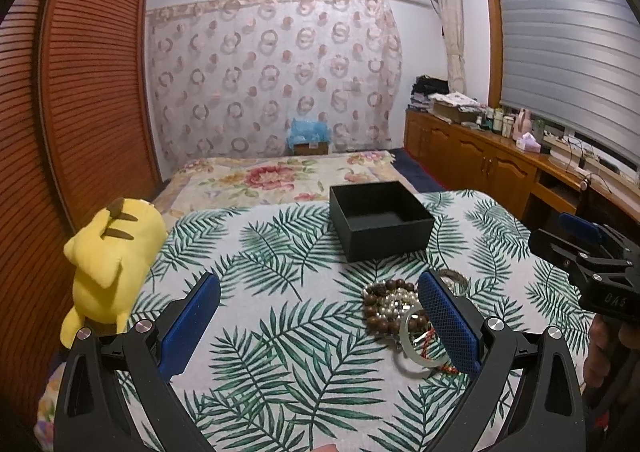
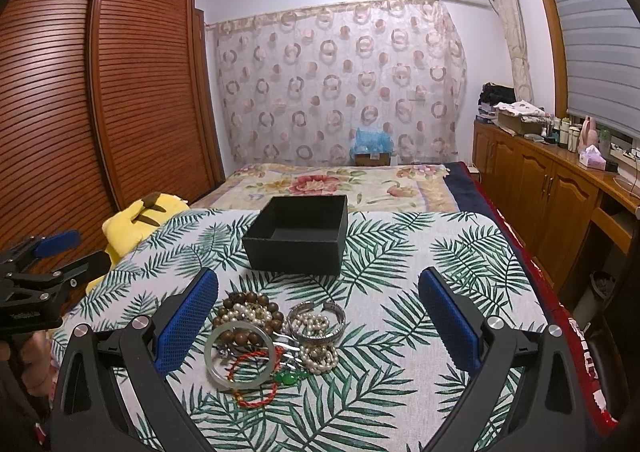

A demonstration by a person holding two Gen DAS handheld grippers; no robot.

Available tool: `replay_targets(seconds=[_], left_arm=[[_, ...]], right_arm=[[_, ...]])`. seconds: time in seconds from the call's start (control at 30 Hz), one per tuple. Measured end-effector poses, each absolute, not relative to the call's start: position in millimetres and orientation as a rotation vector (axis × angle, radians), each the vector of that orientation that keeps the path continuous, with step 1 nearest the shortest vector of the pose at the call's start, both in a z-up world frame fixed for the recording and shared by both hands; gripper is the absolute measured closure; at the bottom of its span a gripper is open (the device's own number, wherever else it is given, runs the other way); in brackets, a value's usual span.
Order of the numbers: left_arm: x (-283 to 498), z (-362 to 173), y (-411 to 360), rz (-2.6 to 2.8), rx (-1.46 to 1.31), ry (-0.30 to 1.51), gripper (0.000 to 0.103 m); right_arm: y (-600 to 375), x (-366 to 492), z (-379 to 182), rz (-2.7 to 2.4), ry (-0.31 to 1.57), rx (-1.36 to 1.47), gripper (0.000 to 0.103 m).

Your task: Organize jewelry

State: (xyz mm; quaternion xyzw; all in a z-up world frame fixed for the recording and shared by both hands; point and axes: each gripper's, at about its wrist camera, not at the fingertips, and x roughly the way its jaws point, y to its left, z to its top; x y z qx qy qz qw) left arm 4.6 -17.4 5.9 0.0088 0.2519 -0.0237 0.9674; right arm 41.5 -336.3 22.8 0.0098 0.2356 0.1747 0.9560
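A pile of jewelry (image 2: 276, 344) lies on the leaf-print cloth (image 2: 400, 292): a wooden bead bracelet (image 2: 248, 304), a pale jade bangle (image 2: 212, 356), a silver cuff (image 2: 316, 316), pearl strands (image 2: 320, 356) and a red cord (image 2: 256, 396). An open, empty black box (image 2: 298, 234) stands just behind it. My right gripper (image 2: 318, 288) is open above the pile. My left gripper (image 1: 318, 288) is open and empty, with the pile (image 1: 396, 308) partly hidden by its right finger (image 1: 448, 324). The box (image 1: 380, 226) lies ahead of it.
A yellow plush toy (image 1: 112, 260) lies at the cloth's left edge. A floral bedspread (image 2: 340, 179) stretches behind the box. A slatted wooden wardrobe (image 2: 100, 91) stands on the left. Wooden cabinets (image 2: 540, 187) with bottles and clutter line the right wall.
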Motion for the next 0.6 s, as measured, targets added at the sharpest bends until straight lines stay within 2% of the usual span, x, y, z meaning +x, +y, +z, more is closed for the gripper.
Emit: replay_targets(seconds=[0.3,0.6], left_arm=[[10.8,-14.5,-18.1,-0.102,0.019,0.563,0.008],[23.3,-38.8,-23.7,-0.183,0.003,0.65,0.008]], right_arm=[[-336.4,45.3,3.6,0.378,0.518,-0.009,0.004],[-337.1,50.7,-25.4,0.424,0.6,-0.033,0.021]])
